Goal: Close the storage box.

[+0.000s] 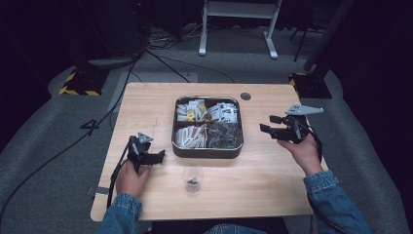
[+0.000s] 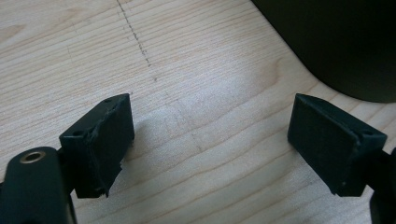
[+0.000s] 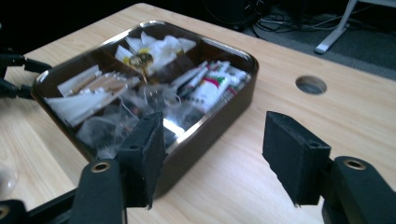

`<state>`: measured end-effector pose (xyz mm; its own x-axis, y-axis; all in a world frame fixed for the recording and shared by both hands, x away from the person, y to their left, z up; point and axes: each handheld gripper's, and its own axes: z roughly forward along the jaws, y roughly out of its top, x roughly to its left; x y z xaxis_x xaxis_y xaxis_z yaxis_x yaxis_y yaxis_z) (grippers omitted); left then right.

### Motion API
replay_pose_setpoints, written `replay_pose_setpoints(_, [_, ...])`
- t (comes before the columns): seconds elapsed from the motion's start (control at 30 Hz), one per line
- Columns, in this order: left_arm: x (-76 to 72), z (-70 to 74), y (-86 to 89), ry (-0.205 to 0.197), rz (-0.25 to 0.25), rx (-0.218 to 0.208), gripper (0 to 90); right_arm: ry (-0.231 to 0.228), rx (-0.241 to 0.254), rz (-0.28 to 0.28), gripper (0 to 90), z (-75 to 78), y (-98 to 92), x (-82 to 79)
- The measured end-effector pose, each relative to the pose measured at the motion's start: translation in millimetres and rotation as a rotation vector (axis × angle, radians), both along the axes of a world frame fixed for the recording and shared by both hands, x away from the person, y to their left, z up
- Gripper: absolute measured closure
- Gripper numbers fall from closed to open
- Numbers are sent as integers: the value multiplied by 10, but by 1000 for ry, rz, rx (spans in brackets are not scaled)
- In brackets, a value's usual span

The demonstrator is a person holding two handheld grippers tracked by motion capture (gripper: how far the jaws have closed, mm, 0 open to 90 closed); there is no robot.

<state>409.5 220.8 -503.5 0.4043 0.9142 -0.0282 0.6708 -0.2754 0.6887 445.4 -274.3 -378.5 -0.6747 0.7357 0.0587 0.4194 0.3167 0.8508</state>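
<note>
A dark metal tin (image 1: 207, 151) full of small sachets and packets sits mid-table; its near wall (image 3: 219, 122) and contents show in the right gripper view. A small clear glass (image 1: 192, 178) with something dark at its bottom stands in front of the tin. My left gripper (image 1: 162, 156) rests low at the tin's left side, open, with bare wood between its pads (image 2: 105, 140) and the tin's dark corner (image 2: 345, 46) beyond. My right gripper (image 1: 265, 124) hovers right of the tin, open and pointing toward it, holding nothing.
The wooden table (image 1: 146, 97) has a round cable hole (image 1: 245, 96) behind the tin, which appears as a cable hole (image 3: 311, 84) in the right gripper view too. Cables, a white desk frame (image 1: 238, 19) and dark stands lie on the floor beyond the far edge.
</note>
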Motion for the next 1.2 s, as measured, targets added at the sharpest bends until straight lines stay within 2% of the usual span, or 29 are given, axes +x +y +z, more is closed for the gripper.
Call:
replay_pose_setpoints(0.1, [0, 1, 1, 1, -1, 1, 150, -13, -15, 9, 382, -74, -141, -50])
replay_pose_setpoints(0.2, [0, 1, 1, 1, -1, 2, 150, -9, 13, 15, 379, -163, -300, -102])
replay_pose_setpoints(0.23, [0, 0, 1, 1, -1, 0, 150, -11, 28, 6, 379, -208, -354, -120])
replay_pose_setpoints(0.27, [0, 0, 0, 0, 0, 0, 150, 8, 35, -10, 375, -272, -409, -122])
replay_pose_setpoints(0.3, [0, 1, 1, 1, -1, 1, 150, 35, 21, -16, 376, -319, -442, -116])
replay_pose_setpoints(0.4, [0, 1, 1, 1, -1, 0, 150, 13, -8, -36, 379, -466, -550, -118])
replay_pose_setpoints(0.5, [0, 2, 2, 2, -2, 2, 150, 32, 0, -59, 375, -592, -634, -82])
replay_pose_setpoints(0.67, [1, 0, 1, -1, -1, -1, 150, 47, -34, -72, 357, -777, -681, -31])
replay_pose_setpoints(0.8, [1, 0, 1, 0, 0, -1, 150, 65, -83, -78, 343, -924, -686, 5])
replay_pose_setpoints(0.93, [1, 0, 1, 0, -1, -1, 150, 79, -112, -78, 319, -1012, -682, 28])
replay_pose_setpoints(1.03, [2, 1, 2, 1, -3, 0, 150, 103, -120, -85, 281, -1083, -676, 52])
replay_pose_setpoints(1.13, [2, 1, 2, 1, -3, 0, 150, 117, -155, -112, 264, -1157, -682, 77])
replay_pose_setpoints(1.17, [2, 1, 2, 1, -3, 0, 150, 130, -171, -130, 242, -1185, -690, 88])
replay_pose_setpoints(1.2, [2, 1, 2, 0, -3, 0, 150, 120, -172, -135, 195, -1226, -709, 96])
